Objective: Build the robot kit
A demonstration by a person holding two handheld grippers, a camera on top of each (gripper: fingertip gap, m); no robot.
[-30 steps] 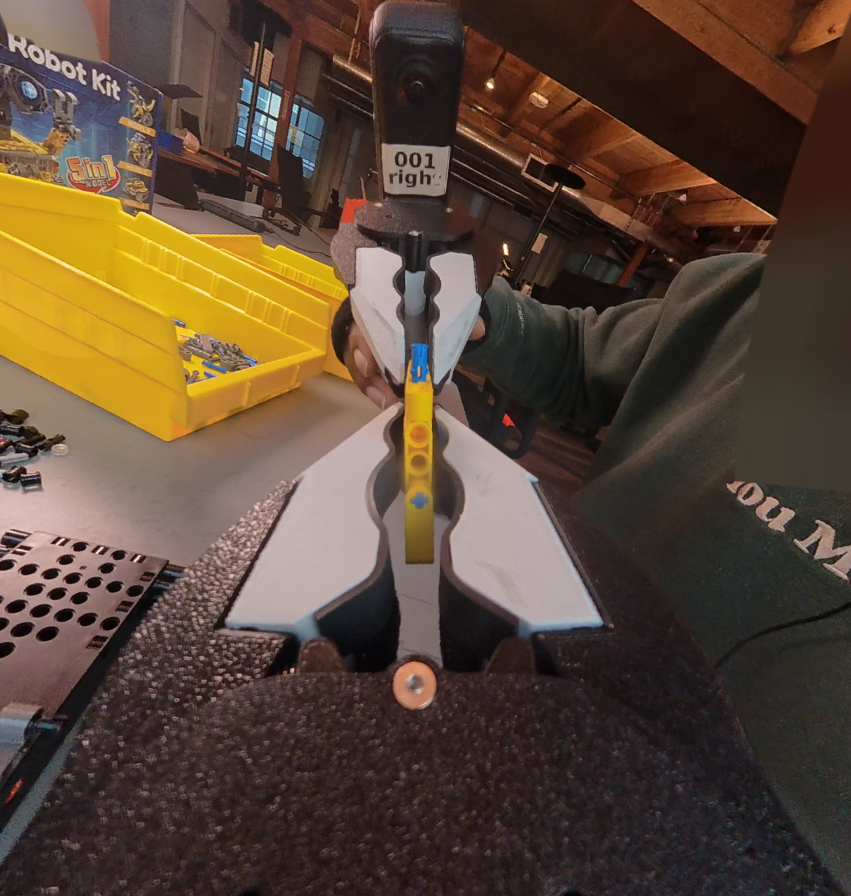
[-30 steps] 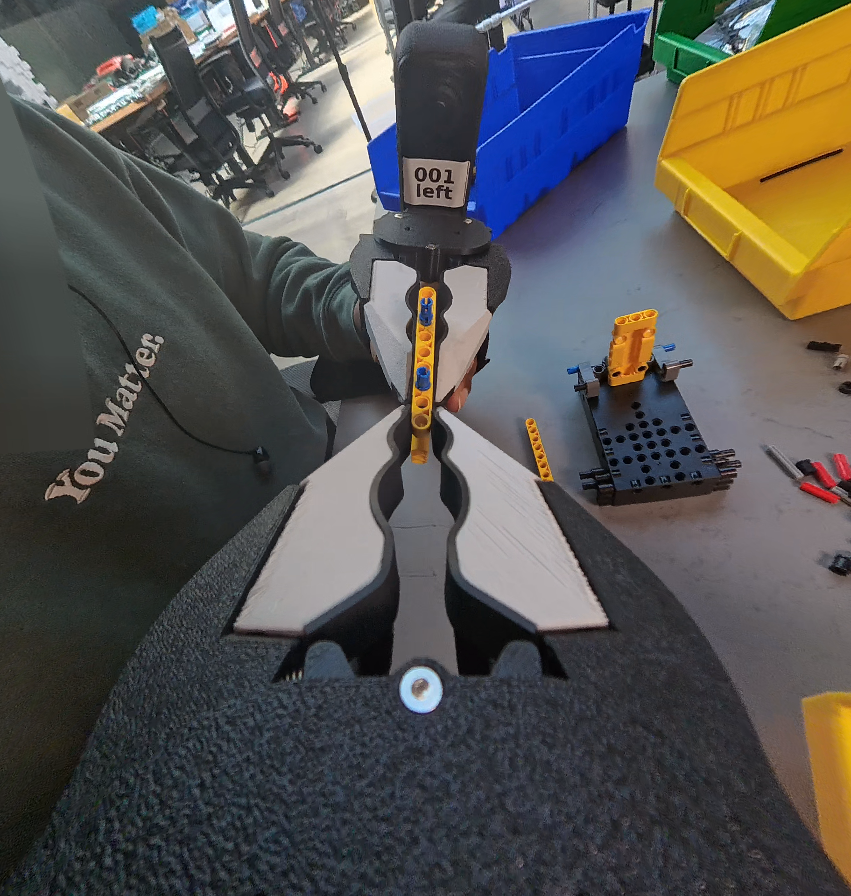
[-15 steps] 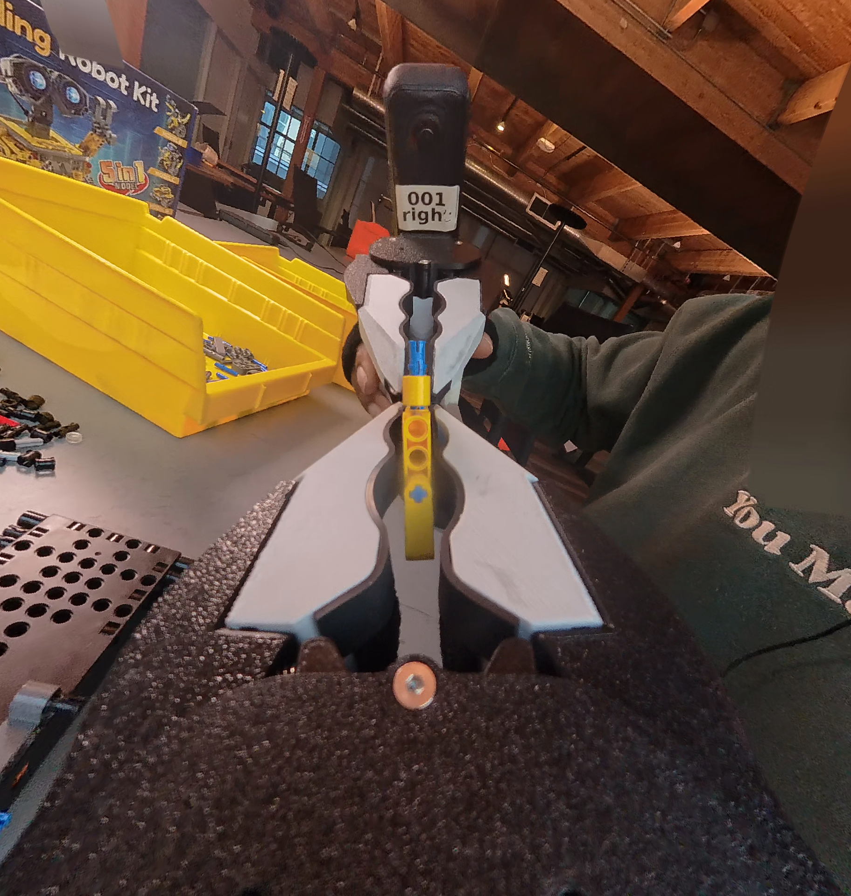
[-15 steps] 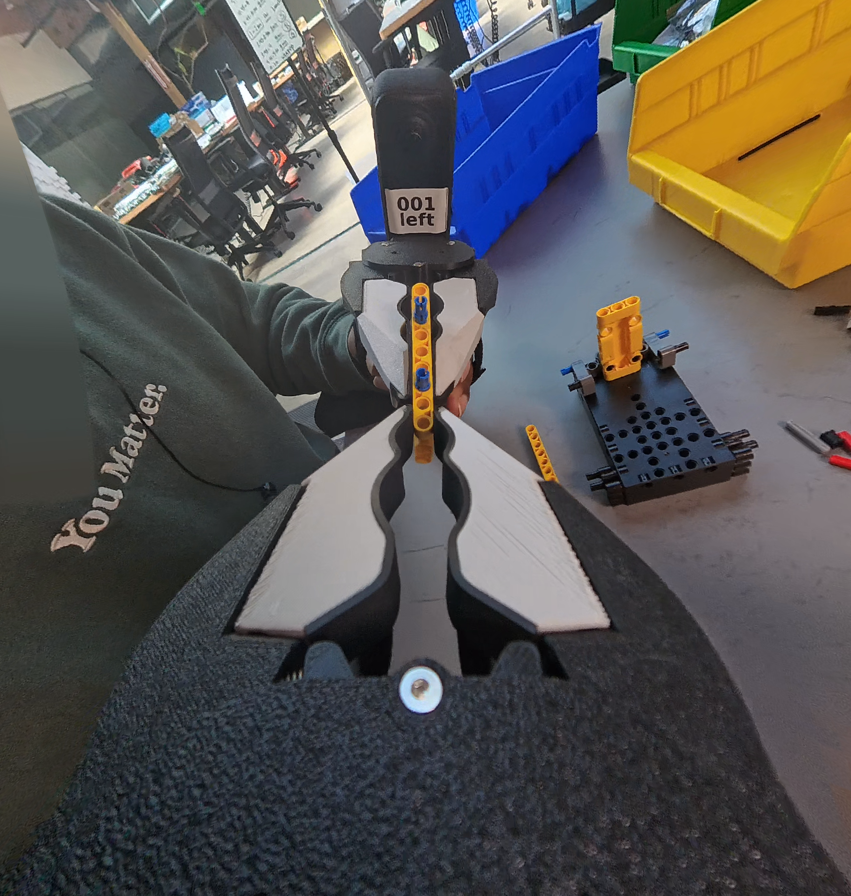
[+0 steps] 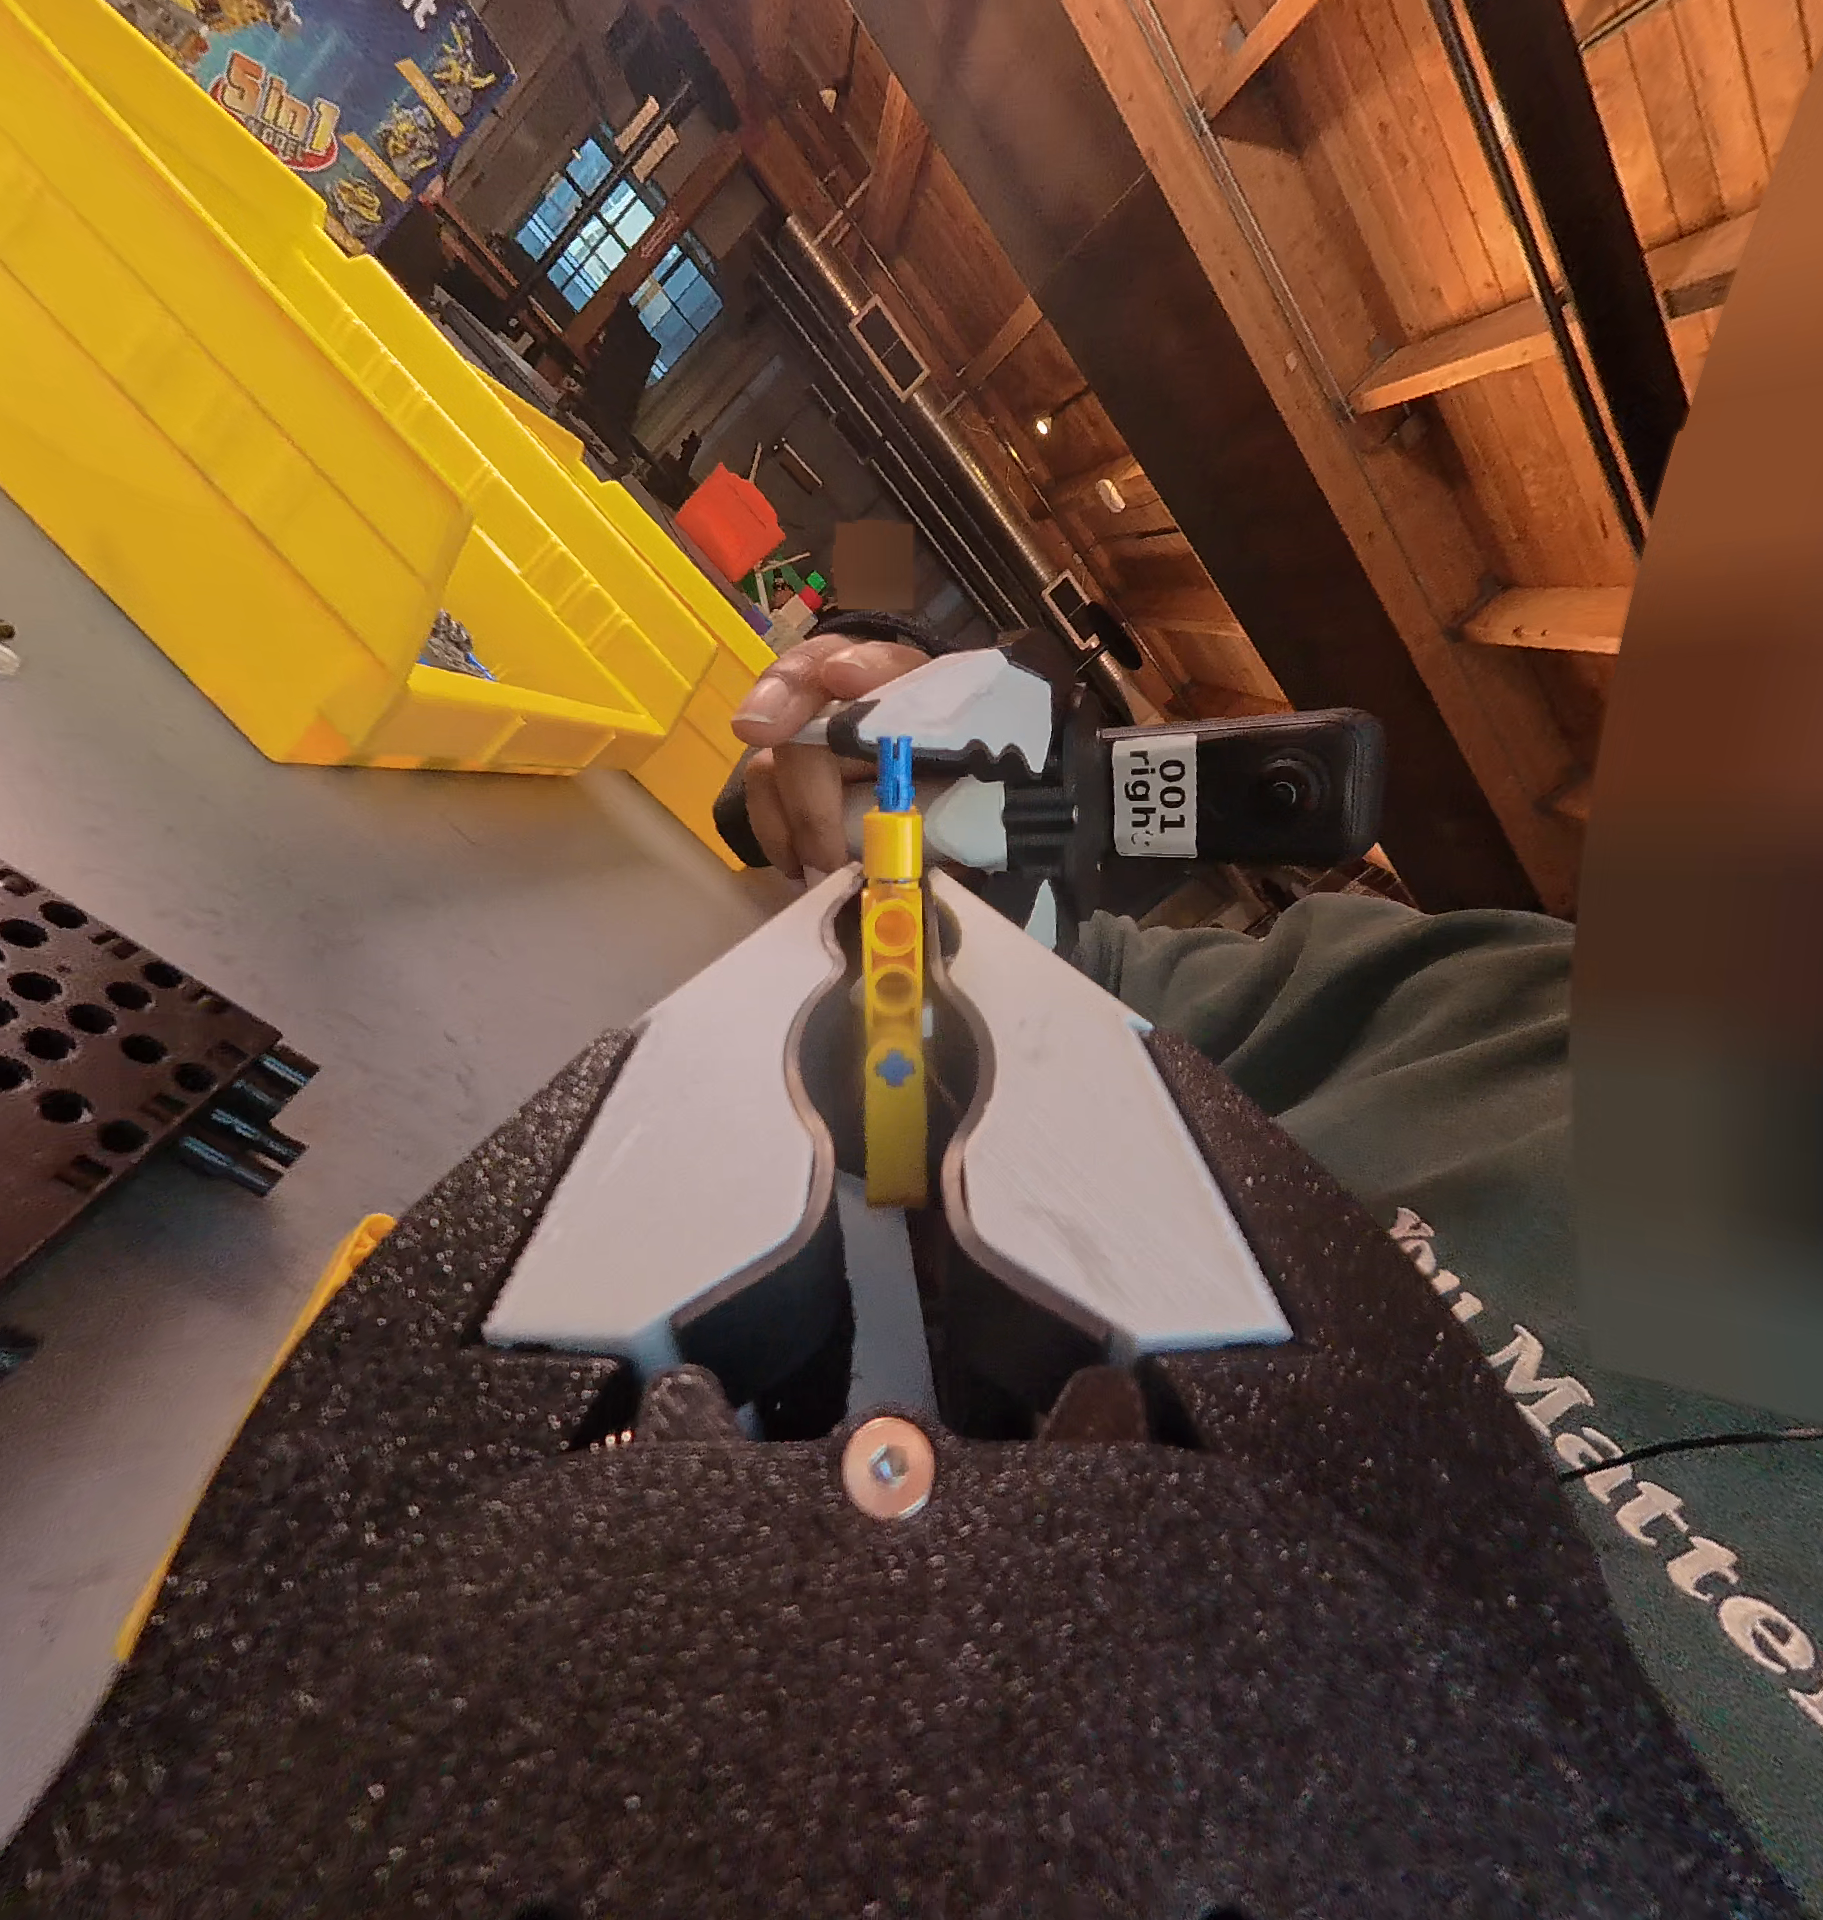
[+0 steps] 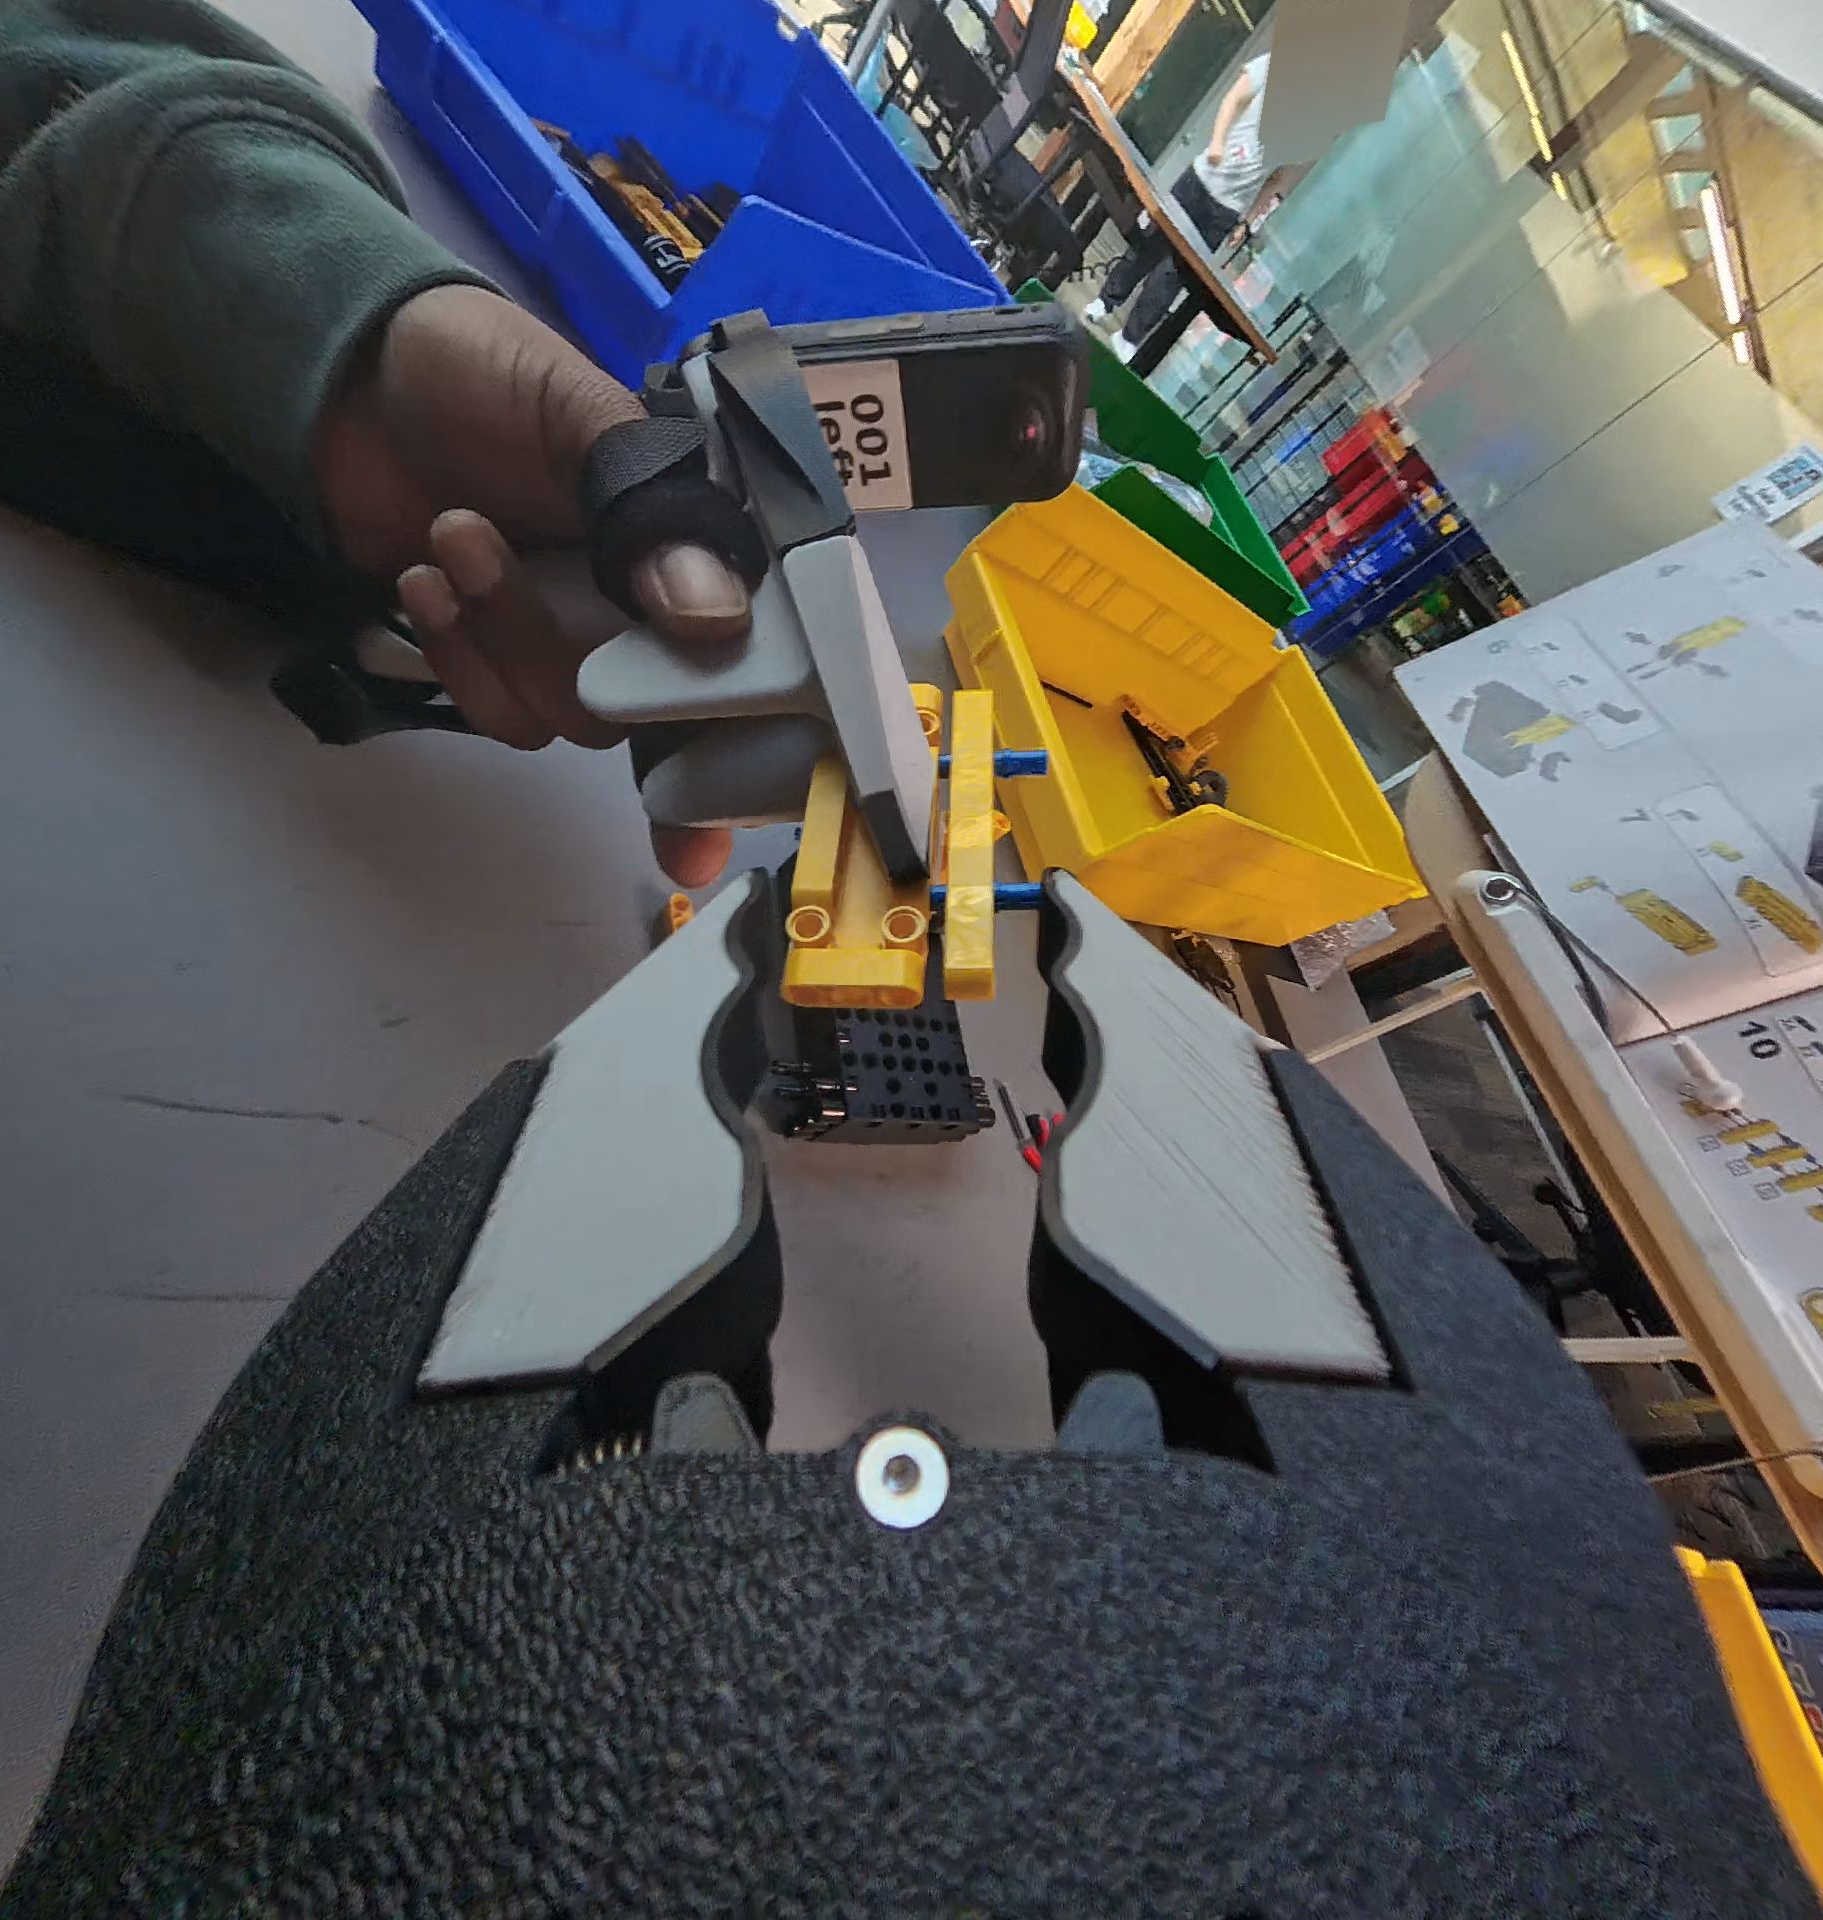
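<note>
left gripper [image 5: 894,894]: black grainy body, two pale grey fingers with wavy black inner edges, one silver screw | right gripper [image 6: 902,914]: same build, silver screw at centre | each carries a black camera with a white sticker | person: dark green sleeve [image 6: 159,239], pale lettering on chest, thin black cable

Two tools [image 5: 894,883] [image 6: 896,894], one blue bin [image 6: 616,135]

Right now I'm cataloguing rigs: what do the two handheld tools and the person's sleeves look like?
Both match: the left tool and right tool have pale grey wavy-edged fingers with black inner lining on a black pebbled body with one silver screw. Each carries a black camera with a white label. The handle is grey with a black strap. Sleeves are dark green.
</note>
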